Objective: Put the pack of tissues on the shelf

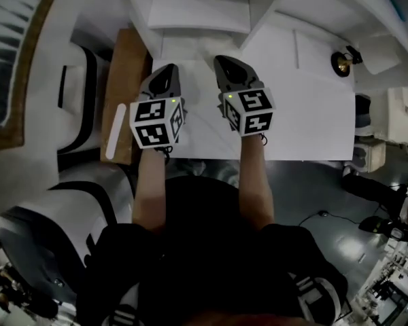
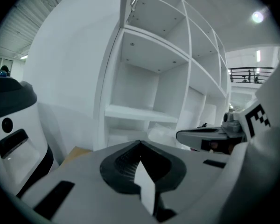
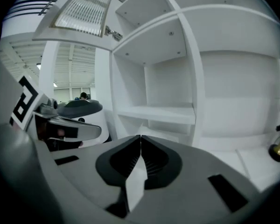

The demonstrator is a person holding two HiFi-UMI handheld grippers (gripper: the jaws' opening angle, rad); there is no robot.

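Side by side over the white tabletop, both grippers face a white shelf unit with bare compartments. My left gripper is shut, its jaws meeting at the tips with nothing between them. My right gripper is also shut and holds nothing. A pale crinkled bundle, possibly the pack of tissues, lies low in front of the shelf just beyond the left gripper. I cannot make it out in the other views.
A small brass object stands on the tabletop at the right. A white machine with black trim stands to the left, beside a wooden board. Cables and equipment lie on the floor at the right.
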